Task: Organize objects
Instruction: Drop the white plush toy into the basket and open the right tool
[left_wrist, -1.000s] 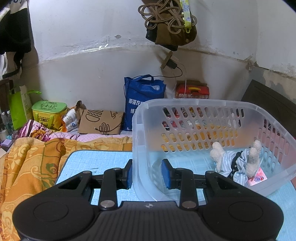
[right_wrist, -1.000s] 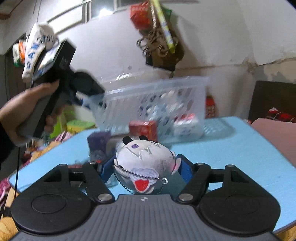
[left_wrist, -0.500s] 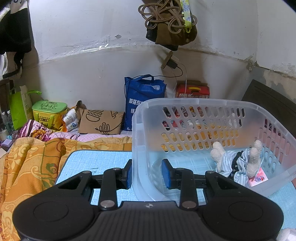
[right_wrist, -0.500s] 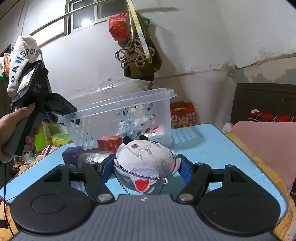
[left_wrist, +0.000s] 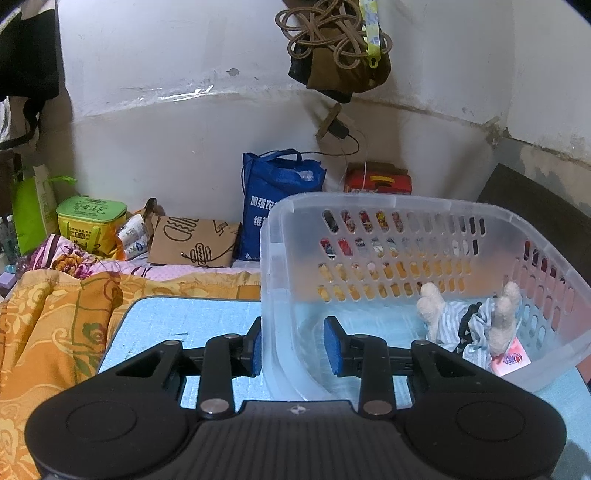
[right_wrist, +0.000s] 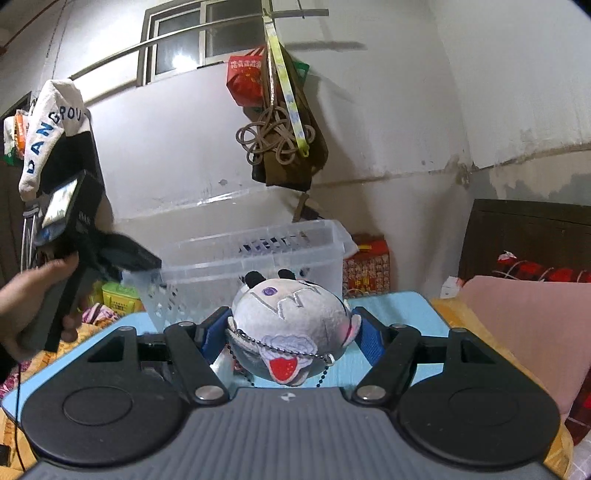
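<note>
A clear plastic basket (left_wrist: 369, 201) stands on the light blue table (left_wrist: 184, 317). My left gripper (left_wrist: 293, 349) is shut on its near left corner, one blue pad outside the wall and one inside. A cream stuffed toy in striped cloth (left_wrist: 465, 321) and a pink packet (left_wrist: 511, 360) lie inside the basket. In the right wrist view, my right gripper (right_wrist: 291, 336) is shut on a round grey plush toy (right_wrist: 295, 317) with a ball chain, held above the table (right_wrist: 399, 306). Behind the toy stands the basket (right_wrist: 258, 254), with a hand (right_wrist: 29, 295) holding the left gripper (right_wrist: 140, 262) at its corner.
An orange patterned blanket (left_wrist: 48, 332) lies left of the table. A blue bag (left_wrist: 277, 206), a cardboard bag (left_wrist: 192, 243) and a green box (left_wrist: 88, 221) sit by the wall. A pink cushion (right_wrist: 517, 325) borders the table's right side. Bags and rope (right_wrist: 280, 140) hang from the wall.
My right gripper has risen with the grey plush and tilted upward; the small boxes in front of the basket have dropped out of sight. The left gripper and basket have not moved.
</note>
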